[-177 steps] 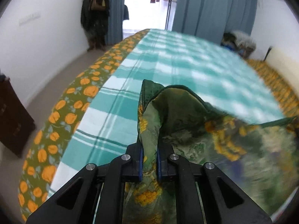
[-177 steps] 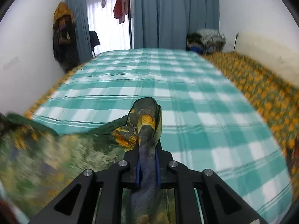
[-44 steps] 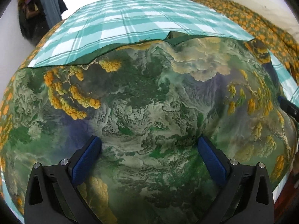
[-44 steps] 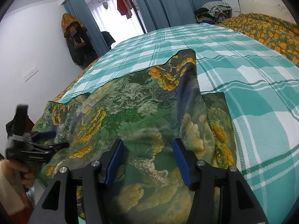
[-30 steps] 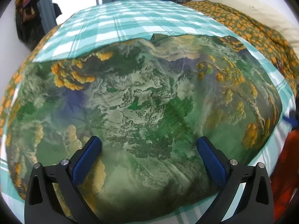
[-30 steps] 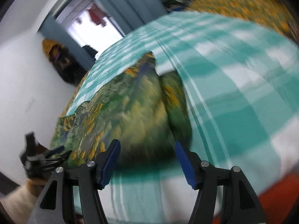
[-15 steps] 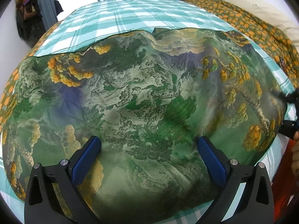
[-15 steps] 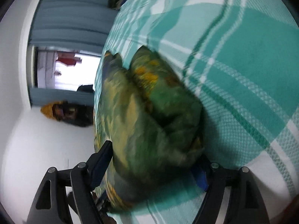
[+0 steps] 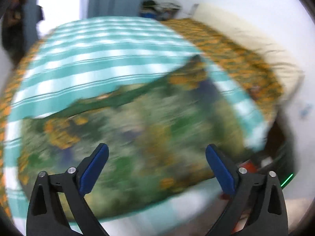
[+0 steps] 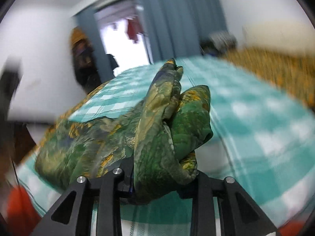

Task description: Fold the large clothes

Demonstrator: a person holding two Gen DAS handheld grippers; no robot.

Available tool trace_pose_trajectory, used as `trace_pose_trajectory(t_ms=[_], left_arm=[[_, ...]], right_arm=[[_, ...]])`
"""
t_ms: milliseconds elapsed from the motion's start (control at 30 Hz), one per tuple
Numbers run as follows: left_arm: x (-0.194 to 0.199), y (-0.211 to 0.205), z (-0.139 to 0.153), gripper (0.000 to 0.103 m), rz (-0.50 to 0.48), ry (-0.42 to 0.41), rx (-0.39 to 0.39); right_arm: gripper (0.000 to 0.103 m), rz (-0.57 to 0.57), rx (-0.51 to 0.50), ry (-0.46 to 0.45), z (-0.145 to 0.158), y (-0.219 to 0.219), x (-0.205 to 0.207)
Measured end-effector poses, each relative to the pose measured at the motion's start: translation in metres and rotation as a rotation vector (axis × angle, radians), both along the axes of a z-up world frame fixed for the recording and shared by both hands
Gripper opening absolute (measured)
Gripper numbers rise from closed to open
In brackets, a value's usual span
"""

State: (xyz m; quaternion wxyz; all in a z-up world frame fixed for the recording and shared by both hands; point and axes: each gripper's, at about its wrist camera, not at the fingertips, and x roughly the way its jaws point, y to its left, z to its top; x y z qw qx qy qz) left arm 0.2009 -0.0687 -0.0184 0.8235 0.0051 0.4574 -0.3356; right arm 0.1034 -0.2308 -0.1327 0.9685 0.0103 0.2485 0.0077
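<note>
Right tongs (image 10: pixel 157 184) were clenched on a thick bunch of the green printed garment (image 10: pixel 163 129); my jaws there had just been closing, and cloth sat plainly between them, rising from the grip toward 12 o'clock in the right wrist view. Left tongs (image 9: pixel 156 169) stood released, blue pads (image 9: pixel 94 169) wide apart and nothing between them, hanging over the garment's spread part (image 9: pixel 137 137) without touching it, as far as the blur allowed me to tell.

I judged the folding only begun. Most of the garment lay spread on the bed (image 9: pixel 98 59), on its teal checked cover, with its far edge running from 9 o'clock up toward 2 o'clock in the left view. One end was gathered in my right tongs, so a fold across looked under way but not laid. I saw no neat folded stack. What remained, by my reckoning, was carrying the gathered end over, laying it down flat, and the further folds after that.

Around me: an orange flowered blanket (image 9: pixel 226 45) along the bed's side at 2 o'clock, a heap of clothes (image 9: pixel 159 5) at 12 o'clock beyond the bed, blue-grey curtains (image 10: pixel 183 19) and a bright doorway (image 10: pixel 122 43) at 11 o'clock. Nothing lay on the checked cover beyond the garment to block a fold. Both pictures were smeared, so finer detail escaped me.
</note>
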Motion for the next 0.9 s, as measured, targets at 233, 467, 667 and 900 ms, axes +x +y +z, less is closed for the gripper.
trace_pose_trajectory(t_ms=[233, 467, 667, 900], left_arm=[[0.01, -0.063, 0.009, 0.1, -0.158, 0.06, 0.118], [0.01, -0.063, -0.028, 0.086, -0.135, 0.03, 0.299], [0.024, -0.026, -0.021, 0.037, -0.078, 0.058, 0.228], [0.055, 0.093, -0.013, 0.036, 0.073, 0.024, 0.215]], right_arm=[[0.03, 0.204, -0.33, -0.084, 0.018, 0.082, -0.009], [0.03, 0.292, -0.51, -0.131, 0.008, 0.114, -0.025], [0.047, 0.344, -0.276, -0.043, 0.012, 0.089, -0.013], [0.052, 0.3, 0.216, 0.077, 0.015, 0.016, 0.003]])
